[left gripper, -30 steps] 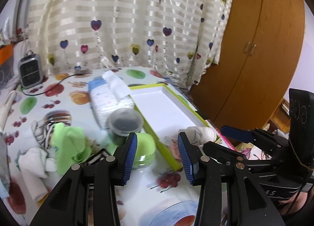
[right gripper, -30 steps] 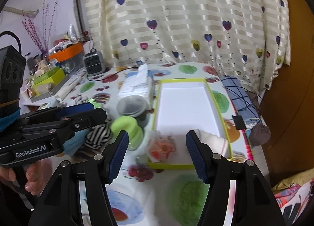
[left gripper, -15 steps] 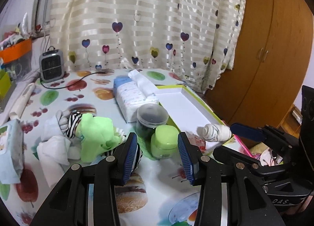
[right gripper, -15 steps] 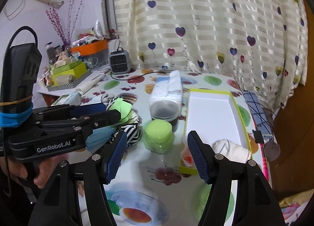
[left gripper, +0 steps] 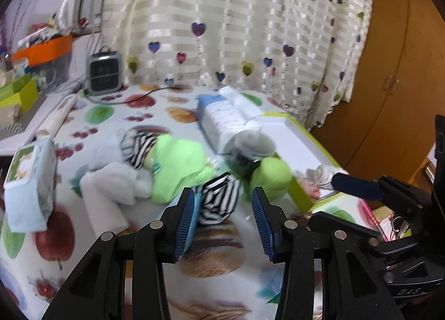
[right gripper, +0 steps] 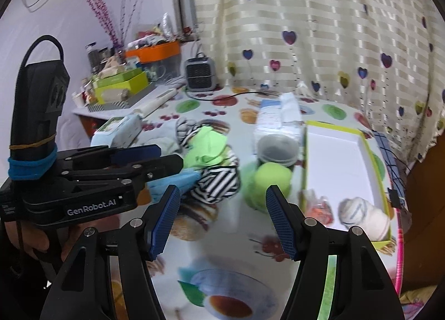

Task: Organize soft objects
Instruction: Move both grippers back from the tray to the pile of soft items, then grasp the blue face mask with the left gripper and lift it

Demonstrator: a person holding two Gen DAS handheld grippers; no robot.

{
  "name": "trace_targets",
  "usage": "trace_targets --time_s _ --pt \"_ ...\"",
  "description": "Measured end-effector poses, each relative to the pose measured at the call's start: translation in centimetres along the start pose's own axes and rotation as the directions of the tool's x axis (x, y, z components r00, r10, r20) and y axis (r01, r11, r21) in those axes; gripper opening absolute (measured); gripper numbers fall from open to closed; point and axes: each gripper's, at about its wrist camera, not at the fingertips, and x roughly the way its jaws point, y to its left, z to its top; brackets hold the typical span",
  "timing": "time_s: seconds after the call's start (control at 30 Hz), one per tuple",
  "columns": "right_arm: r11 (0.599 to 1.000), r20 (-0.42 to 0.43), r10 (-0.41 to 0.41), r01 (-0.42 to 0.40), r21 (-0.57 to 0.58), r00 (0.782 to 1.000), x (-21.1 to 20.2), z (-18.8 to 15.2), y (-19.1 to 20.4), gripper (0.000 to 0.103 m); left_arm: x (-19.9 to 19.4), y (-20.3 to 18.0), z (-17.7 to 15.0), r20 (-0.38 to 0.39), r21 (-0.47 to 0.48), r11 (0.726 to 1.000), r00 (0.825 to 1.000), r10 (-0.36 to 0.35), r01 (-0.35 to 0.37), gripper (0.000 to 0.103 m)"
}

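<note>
A heap of soft things lies mid-table: a black-and-white striped sock [left gripper: 219,200] [right gripper: 217,183], a lime green cloth [left gripper: 178,164] [right gripper: 205,144] and a white cloth [left gripper: 111,183]. My left gripper [left gripper: 224,220] [right gripper: 167,157] hovers open just before the striped sock, which shows in the gap between its pads without touching them. My right gripper [right gripper: 222,220] is open and empty, nearer the table's front edge. A rolled white sock [right gripper: 364,217] [left gripper: 319,174] lies in the near end of the green-rimmed white tray [right gripper: 342,153] [left gripper: 292,139].
A green jar [right gripper: 271,181] and a dark lidded jar [right gripper: 276,149] stand between heap and tray, a tissue pack [right gripper: 278,117] behind them. A crinkled orange bag [right gripper: 317,206] sits at the tray's near corner. A blue tissue box [left gripper: 30,181] and a small heater [left gripper: 104,72] are to the left.
Both grippers have swung left, away from the tray and toward the heap. The striped sock now sits ahead of my left gripper's pads. The jaws look unchanged.
</note>
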Motion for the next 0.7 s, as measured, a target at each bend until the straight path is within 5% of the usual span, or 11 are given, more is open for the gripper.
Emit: trace_targets --time_s 0.3,0.7 --pt "0.999 -0.038 0.032 -0.032 -0.017 0.999 1.4 -0.3 1.0 0.065 0.1 3.6 -1.3 -0.037 -0.066 0.997 0.999 0.034 -0.036 0.042" --pt "0.999 -0.067 0.042 -0.043 -0.016 0.997 2.4 -0.4 0.9 0.065 3.2 4.4 -1.6 -0.104 -0.046 0.998 0.994 0.028 -0.033 0.055"
